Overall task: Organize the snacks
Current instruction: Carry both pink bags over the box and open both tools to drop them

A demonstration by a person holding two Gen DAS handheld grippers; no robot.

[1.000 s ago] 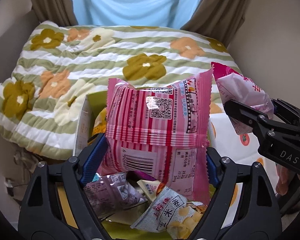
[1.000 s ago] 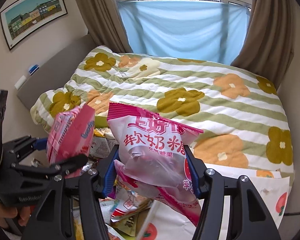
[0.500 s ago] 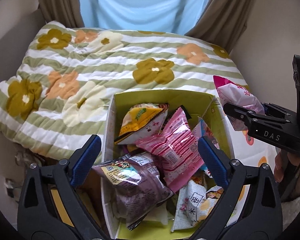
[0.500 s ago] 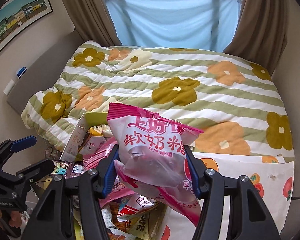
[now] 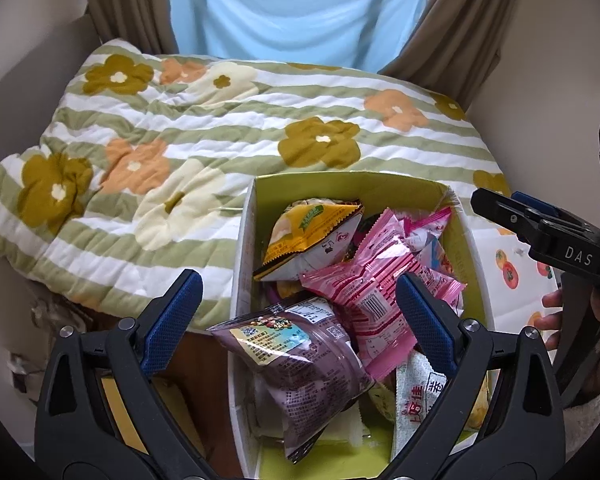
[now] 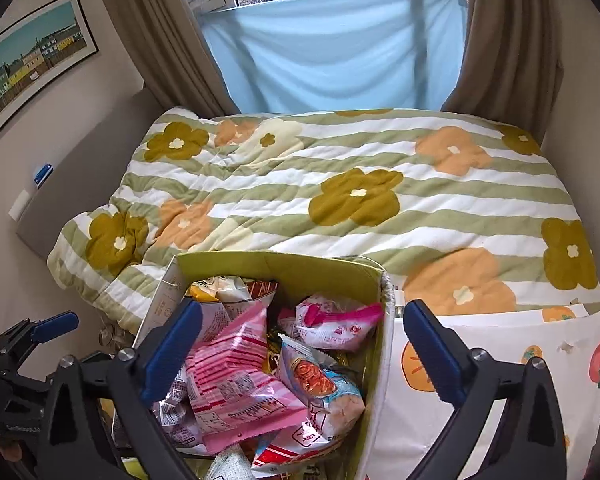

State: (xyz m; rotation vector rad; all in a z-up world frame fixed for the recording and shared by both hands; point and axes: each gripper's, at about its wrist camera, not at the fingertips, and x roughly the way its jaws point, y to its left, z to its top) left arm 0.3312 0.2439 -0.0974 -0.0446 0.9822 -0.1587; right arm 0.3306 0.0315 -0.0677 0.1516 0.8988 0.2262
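Observation:
A cardboard box (image 5: 352,178) with a yellow-green inside holds several snack packets. In the left wrist view a pink striped packet (image 5: 364,280), a purple packet (image 5: 308,356) and a yellow packet (image 5: 308,236) lie in it. My left gripper (image 5: 296,280) hangs open over them, gripping nothing. In the right wrist view my right gripper (image 6: 303,308) is over the box (image 6: 280,260) with its jaws opening. Nothing is pressed between them. A pink-and-white candy bag (image 6: 332,324) lies loose in the box below, beside the pink striped packet (image 6: 228,376).
The box stands against a bed with a green-striped flowered quilt (image 5: 220,140). To the box's right is a white cloth with a fruit print (image 6: 500,360). A person's hand (image 5: 552,320) holds the right gripper at the right edge. Curtains and a window lie beyond.
The left gripper let go of the pink striped packet, which now lies in the box. The right gripper's jaws spread and the pink-and-white candy bag dropped into the box.

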